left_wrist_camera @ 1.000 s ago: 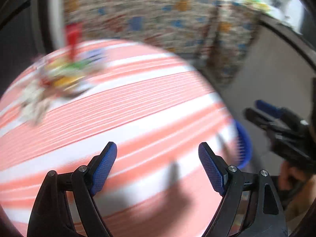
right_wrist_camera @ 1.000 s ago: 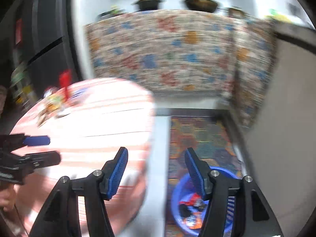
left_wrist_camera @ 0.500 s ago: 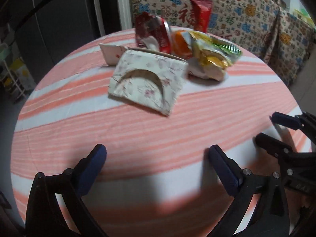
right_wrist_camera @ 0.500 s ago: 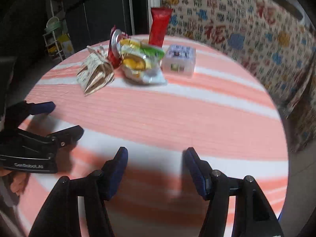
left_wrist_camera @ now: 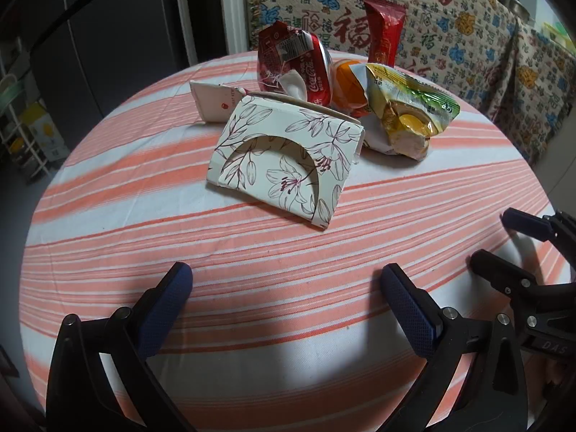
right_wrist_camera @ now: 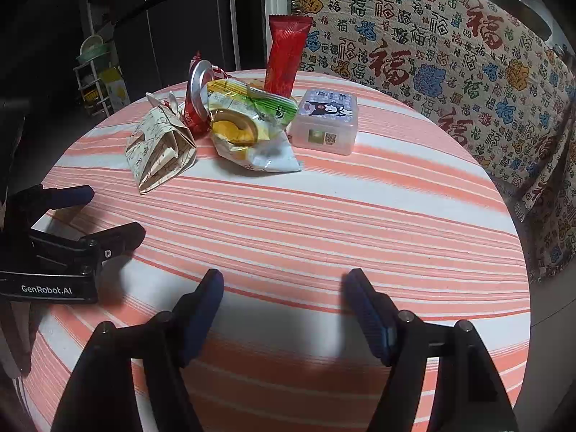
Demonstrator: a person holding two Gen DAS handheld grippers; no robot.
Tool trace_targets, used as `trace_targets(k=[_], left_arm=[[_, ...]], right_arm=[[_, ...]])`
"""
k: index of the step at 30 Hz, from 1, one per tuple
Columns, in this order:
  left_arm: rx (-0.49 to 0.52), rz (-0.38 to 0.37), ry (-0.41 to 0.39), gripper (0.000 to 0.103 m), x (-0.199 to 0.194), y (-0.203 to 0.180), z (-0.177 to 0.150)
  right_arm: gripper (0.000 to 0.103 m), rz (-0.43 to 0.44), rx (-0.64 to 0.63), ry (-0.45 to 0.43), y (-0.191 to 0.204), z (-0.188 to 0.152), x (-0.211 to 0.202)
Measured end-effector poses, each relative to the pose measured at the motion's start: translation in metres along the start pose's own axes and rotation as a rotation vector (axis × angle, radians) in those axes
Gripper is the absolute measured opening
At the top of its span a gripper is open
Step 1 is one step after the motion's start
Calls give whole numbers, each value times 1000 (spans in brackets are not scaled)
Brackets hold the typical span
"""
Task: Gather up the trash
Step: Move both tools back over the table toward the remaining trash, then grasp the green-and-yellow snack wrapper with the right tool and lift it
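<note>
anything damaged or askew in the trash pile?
Yes. The Coca-Cola can is crushed and tipped among the wrappers, the floral paper box lies flattened, and the green snack bag is torn open. The plastic box looks intact.

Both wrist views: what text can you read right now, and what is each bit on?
"Coca-Cola": crushed red can.
"GenRobot.AI": body of the left tongs.
"福", repeated: patterned cloth behind the table.
"DAS", cut off: body of the right tongs.
Barcode digits on the can, snack bag print, plastic box label: too small.
</note>
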State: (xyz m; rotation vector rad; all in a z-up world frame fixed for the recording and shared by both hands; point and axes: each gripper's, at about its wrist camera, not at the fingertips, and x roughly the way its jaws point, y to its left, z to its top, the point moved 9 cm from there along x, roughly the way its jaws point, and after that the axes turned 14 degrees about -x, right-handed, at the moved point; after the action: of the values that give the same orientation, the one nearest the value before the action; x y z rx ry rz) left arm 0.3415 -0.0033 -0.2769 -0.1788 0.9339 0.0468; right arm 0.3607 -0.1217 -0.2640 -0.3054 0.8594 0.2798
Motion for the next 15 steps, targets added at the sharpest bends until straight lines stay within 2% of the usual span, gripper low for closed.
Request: trace_targets(k=[15], left_arm=[[0, 0, -1, 103, 0, -1, 0]], right_arm=[[73, 3, 3, 7, -2, 0, 0]])
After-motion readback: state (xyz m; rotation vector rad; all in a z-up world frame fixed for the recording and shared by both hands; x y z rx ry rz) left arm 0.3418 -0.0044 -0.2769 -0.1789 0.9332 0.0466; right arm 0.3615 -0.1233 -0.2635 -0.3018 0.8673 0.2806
